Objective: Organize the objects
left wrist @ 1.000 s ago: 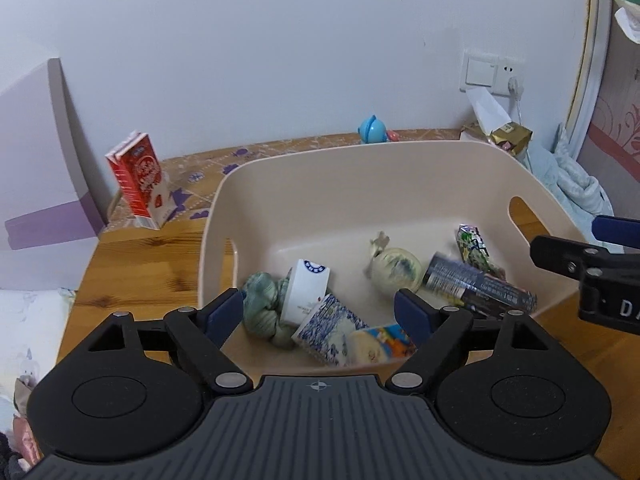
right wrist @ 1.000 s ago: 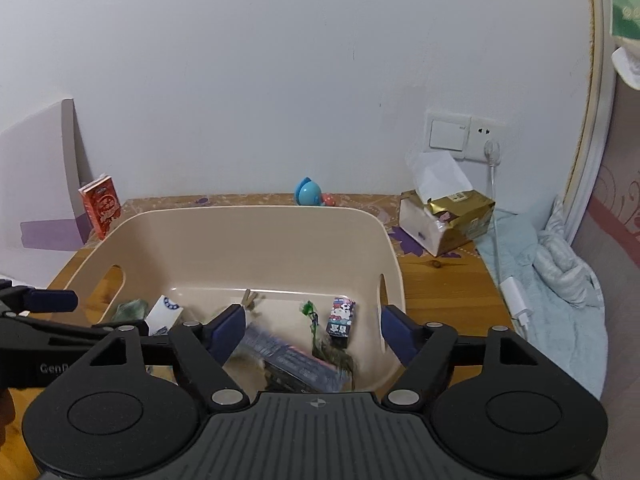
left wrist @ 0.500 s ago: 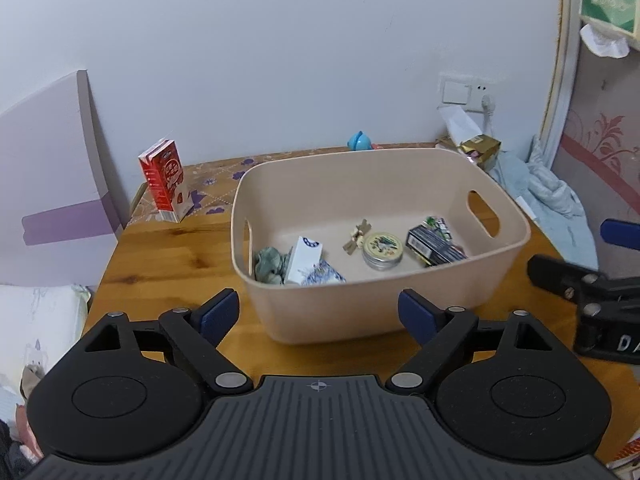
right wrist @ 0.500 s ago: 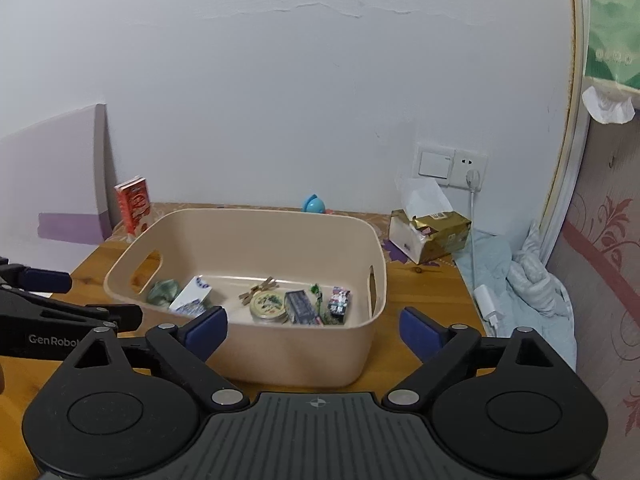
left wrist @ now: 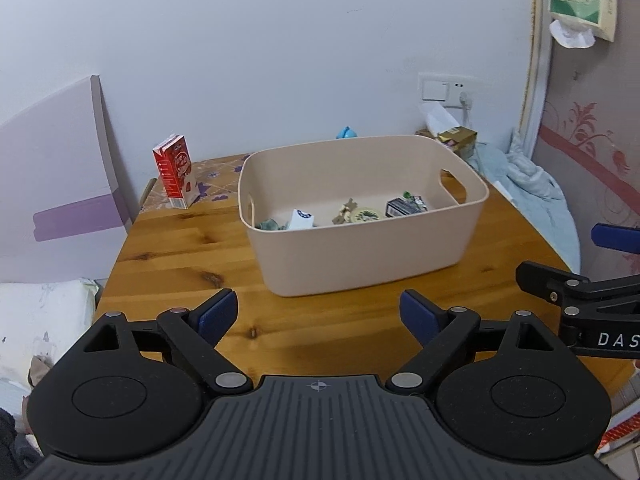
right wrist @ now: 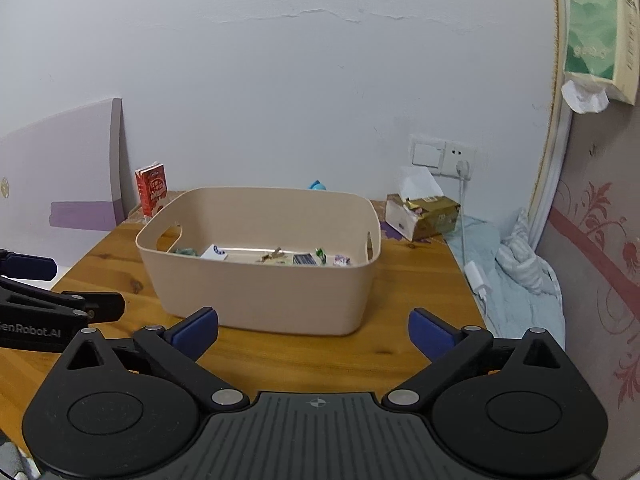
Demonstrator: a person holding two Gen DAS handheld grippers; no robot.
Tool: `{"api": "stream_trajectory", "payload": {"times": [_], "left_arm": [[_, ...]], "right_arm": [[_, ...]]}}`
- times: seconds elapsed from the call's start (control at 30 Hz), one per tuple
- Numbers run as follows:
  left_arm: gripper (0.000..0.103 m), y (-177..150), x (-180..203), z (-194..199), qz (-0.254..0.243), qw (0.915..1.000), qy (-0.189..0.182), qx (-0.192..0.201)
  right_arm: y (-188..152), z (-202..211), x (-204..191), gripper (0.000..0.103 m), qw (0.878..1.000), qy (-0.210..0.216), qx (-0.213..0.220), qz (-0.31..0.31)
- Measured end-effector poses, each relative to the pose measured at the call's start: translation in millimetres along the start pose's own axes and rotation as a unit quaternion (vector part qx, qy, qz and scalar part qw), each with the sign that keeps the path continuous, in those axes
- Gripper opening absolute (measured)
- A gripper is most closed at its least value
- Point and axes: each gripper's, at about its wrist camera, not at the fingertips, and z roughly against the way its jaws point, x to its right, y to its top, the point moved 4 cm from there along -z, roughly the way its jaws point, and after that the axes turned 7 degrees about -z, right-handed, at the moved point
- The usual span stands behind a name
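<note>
A beige plastic bin (left wrist: 360, 256) (right wrist: 260, 292) stands on the wooden table (left wrist: 180, 256) and holds several small items: a white carton (left wrist: 301, 218), a round tin (left wrist: 366, 215), a dark packet (left wrist: 402, 207) and a green cloth (left wrist: 269, 224). My left gripper (left wrist: 320, 314) is open and empty, above the table in front of the bin. My right gripper (right wrist: 314, 330) is open and empty, also in front of the bin, to the right of the left one.
A red milk carton (left wrist: 175, 176) (right wrist: 152, 189) stands at the back left. A tissue box (right wrist: 426, 216) and a small blue toy (left wrist: 346, 133) sit by the wall. A charger cable (right wrist: 466, 232) hangs from the socket. Bedding (left wrist: 532, 200) lies right of the table.
Both grippers have pulled back and up from over the bin, which now shows whole and farther away. Both stay open and empty.
</note>
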Motion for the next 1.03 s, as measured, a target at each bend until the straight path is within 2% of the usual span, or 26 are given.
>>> {"api": "stream_trajectory", "payload": {"times": [0.23, 0.37, 0.8, 1.03], "left_arm": [[0.091, -19, 1, 20, 0.019, 0.9998, -0.005, -0.006], [0.091, -25, 1, 29, 0.012, 0.9999, 0.003, -0.009], [0.091, -31, 16, 49, -0.013, 0.9998, -0.017, -0.005], [0.092, -32, 5, 43, 0.017, 0.9995, -0.027, -0.005]], "right_arm": [[-11, 20, 10, 0.103, 1.000, 0.012, -0.008, -0.025], [-16, 31, 16, 0.103, 0.999, 0.012, -0.010, -0.033], [-34, 46, 24, 0.103, 0.998, 0.009, -0.026, -0.048], [-33, 39, 21, 0.103, 0.999, 0.006, -0.030, -0.043]]}}
